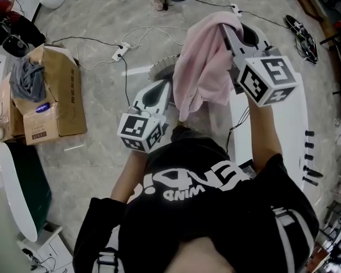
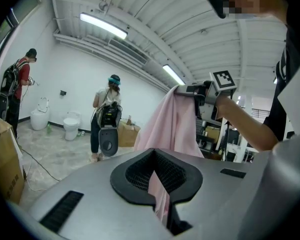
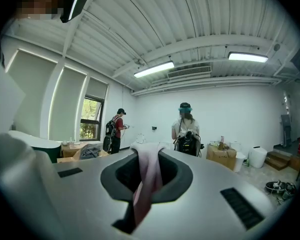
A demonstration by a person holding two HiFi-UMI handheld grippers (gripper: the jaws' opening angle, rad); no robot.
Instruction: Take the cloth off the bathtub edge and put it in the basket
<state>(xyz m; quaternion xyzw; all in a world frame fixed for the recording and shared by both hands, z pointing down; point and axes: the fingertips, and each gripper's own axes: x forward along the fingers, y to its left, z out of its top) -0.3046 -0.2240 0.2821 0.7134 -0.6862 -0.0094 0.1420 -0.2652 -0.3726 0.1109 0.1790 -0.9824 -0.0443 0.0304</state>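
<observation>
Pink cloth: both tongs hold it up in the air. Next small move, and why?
Probably lower it toward the round ribbed rim beneath it, likely the basket, and only then open. The pink cloth hangs in the air, pinched at its top by the right tongs and lower down by the left tongs.

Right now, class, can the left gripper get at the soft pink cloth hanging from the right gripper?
Likely yes: the left gripper already pinches the pink cloth low down; nothing intervenes.

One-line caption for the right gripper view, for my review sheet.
Right gripper shut on pink cloth; person in red and person in white stand beyond.
</observation>
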